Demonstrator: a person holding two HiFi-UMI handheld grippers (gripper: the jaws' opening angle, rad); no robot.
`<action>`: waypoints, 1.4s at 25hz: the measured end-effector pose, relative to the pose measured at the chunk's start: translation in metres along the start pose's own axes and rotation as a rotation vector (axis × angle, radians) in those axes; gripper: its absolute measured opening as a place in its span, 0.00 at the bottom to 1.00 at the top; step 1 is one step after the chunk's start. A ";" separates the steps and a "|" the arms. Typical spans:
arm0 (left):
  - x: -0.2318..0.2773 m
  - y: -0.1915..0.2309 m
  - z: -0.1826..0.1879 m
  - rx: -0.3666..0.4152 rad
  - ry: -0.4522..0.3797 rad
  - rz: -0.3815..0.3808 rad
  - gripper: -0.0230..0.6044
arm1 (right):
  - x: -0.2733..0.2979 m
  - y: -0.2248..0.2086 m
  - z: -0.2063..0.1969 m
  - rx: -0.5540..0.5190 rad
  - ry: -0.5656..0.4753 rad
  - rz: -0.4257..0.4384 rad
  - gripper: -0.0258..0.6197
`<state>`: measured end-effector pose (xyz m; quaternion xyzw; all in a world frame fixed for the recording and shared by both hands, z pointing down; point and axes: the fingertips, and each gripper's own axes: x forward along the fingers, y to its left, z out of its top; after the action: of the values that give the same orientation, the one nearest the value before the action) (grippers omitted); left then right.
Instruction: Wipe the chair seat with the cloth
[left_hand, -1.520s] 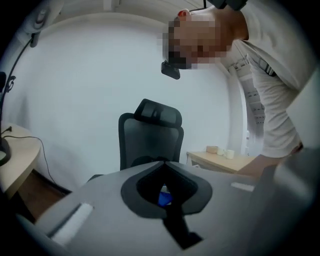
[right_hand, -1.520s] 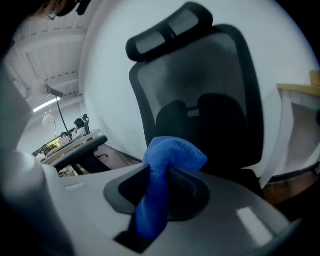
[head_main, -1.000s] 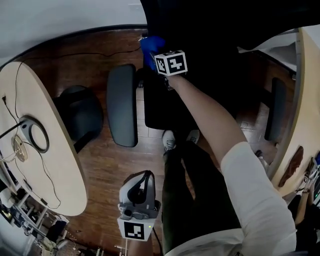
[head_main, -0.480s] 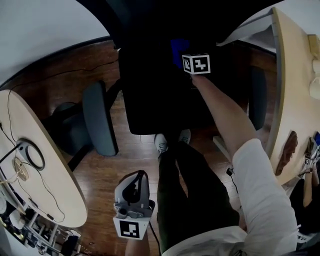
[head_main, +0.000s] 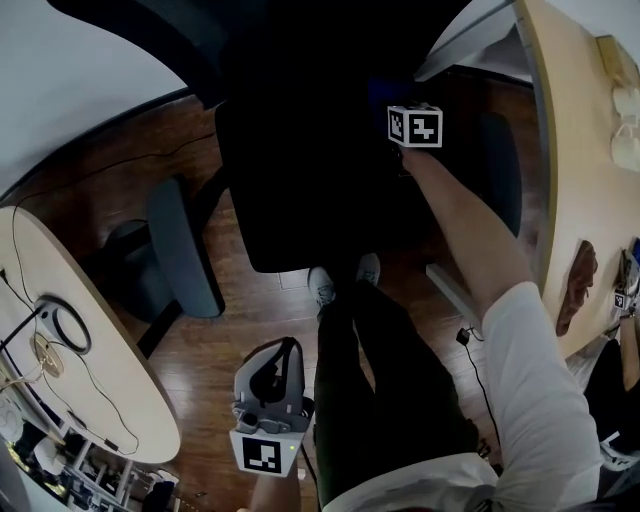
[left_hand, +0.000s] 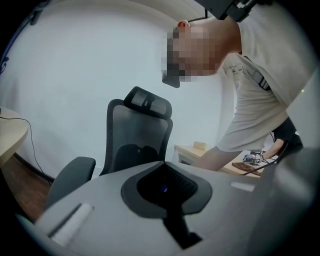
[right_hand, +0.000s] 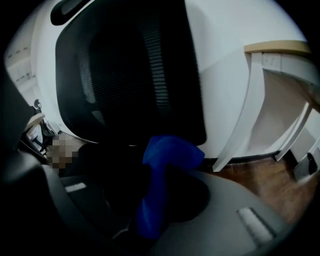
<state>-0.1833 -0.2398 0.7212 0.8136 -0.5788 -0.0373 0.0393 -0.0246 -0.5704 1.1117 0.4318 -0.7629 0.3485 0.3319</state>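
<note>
The right gripper (right_hand: 156, 215) is clamped on a blue cloth (right_hand: 172, 152), whose soft, crumpled folds are bunched up out of the jaws. Cloth and gripper are held at about 1 o'clock over the black chair seat (head_main: 300, 190); whether the seat is touched cannot be told. A black mesh backrest (right_hand: 125, 65) is seen just beyond. The left gripper (head_main: 270, 400) is held low at 6 o'clock, well apart from the seat, its jaws pressed together on nothing. A rounded grey armrest (head_main: 180, 245) is set at the seat's 9 o'clock.
</note>
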 end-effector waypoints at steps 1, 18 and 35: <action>-0.003 0.002 0.000 0.001 0.001 0.004 0.09 | 0.000 0.023 0.004 0.009 -0.019 0.038 0.19; -0.053 0.042 0.000 -0.012 0.013 0.119 0.09 | 0.055 0.288 -0.085 -0.182 0.072 0.349 0.19; 0.013 -0.027 0.009 0.008 -0.008 -0.076 0.09 | -0.044 -0.043 -0.090 0.008 0.051 -0.102 0.19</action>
<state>-0.1544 -0.2434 0.7096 0.8352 -0.5476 -0.0398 0.0323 0.0499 -0.4945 1.1349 0.4624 -0.7297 0.3453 0.3668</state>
